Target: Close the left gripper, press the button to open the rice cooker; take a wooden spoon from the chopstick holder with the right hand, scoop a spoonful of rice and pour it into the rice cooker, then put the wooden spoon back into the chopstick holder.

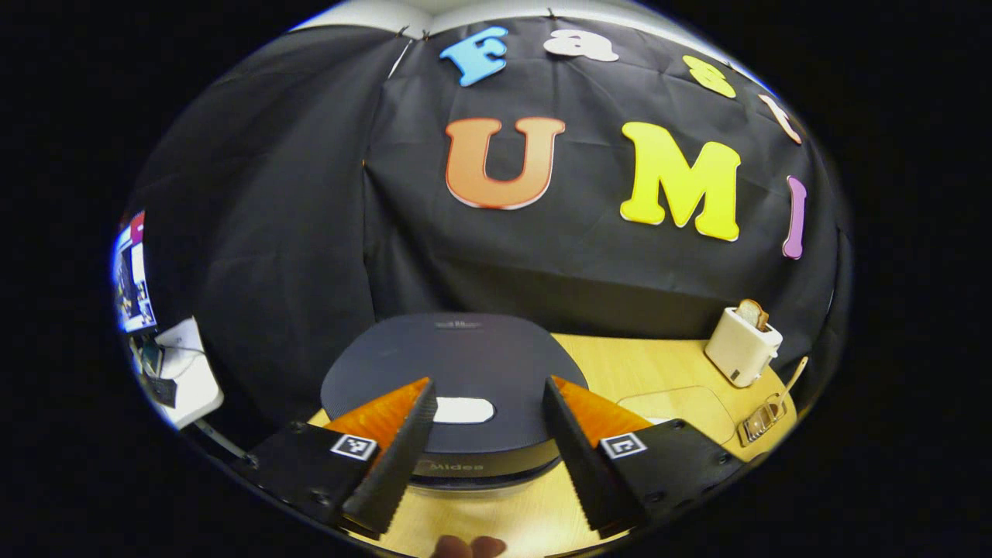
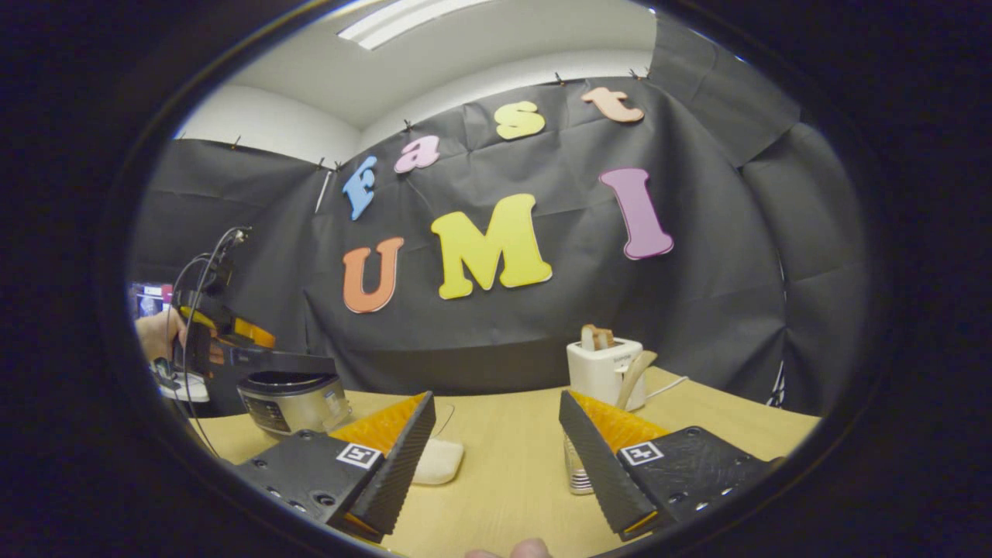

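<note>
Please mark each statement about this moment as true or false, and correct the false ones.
1. The rice cooker has its lid closed. True.
2. The left gripper is shut. False: its jaws stand apart, above the cooker's pale button.
3. The right gripper already holds the wooden spoon. False: the gripper is open and empty, and the spoon stands in the chopstick holder on the table.
4. A toaster with a slice of bread in it stands at the back of the table. True.
5. The toaster lies on its side. False: it stands upright.
</note>
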{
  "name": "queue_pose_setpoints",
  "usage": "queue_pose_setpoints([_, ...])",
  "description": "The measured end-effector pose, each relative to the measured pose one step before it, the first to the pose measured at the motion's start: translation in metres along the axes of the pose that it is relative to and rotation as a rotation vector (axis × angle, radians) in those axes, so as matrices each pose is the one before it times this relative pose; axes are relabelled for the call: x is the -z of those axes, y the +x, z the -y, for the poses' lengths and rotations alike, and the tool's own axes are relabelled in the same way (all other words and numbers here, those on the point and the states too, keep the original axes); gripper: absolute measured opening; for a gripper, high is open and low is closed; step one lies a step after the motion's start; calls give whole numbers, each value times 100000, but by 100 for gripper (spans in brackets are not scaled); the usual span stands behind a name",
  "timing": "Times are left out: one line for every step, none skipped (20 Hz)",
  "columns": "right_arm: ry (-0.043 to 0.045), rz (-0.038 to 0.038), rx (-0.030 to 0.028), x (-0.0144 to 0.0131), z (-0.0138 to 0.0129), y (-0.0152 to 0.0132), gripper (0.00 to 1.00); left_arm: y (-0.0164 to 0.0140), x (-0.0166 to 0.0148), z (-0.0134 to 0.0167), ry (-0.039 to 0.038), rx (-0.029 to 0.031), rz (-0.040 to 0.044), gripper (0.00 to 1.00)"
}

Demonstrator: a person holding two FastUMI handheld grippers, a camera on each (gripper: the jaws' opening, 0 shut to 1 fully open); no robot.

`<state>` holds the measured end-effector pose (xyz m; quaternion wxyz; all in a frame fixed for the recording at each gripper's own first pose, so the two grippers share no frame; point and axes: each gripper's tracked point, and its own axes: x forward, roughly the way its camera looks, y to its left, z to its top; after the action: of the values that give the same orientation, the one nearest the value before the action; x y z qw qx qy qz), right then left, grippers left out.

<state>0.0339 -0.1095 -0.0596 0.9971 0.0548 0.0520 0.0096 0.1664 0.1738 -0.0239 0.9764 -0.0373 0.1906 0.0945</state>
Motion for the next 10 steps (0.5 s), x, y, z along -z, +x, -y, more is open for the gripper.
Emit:
queue_pose_setpoints([-693, 450, -235, -392, 69, -187, 95, -644, -1836, -181, 2711, -2094, 5359, 98])
queue_pose_setpoints([-737, 642, -183, -374, 92, -107, 96, -669, -1480, 320, 671, -389, 3115, 99])
queue_pose_setpoints([-739, 445, 273, -400, 278, -93, 95, -765, -1333, 455, 480, -638, 2868, 99])
queue_pose_setpoints([-497, 564, 480, -313, 391, -99, 95, -588, -731, 291, -821, 528, 817, 99])
queue_pose_setpoints([144, 361, 341, -354, 316, -51, 96, -726, -707, 242, -1395, 759, 1262, 99])
queue_pose_setpoints([334, 47, -246, -137, 143, -12, 95, -621, -709, -43, -1037, 209, 1985, 99])
queue_pose_setpoints([213, -73, -242, -168, 222, -59, 95, -361, -512, -332, -433, -547, 2064, 99])
queue_pose_setpoints([-31, 81, 457, -141, 482, -13, 95, -450, -473, -300, 68, -671, 2173, 99])
queue_pose_setpoints([-243, -118, 787, -118, 485, -68, 95, -463, -379, -243, 21, -448, 1528, 99])
queue_pose_setpoints([-76, -236, 559, 34, 380, -20, 95, -385, -178, -171, 172, -335, 913, 99])
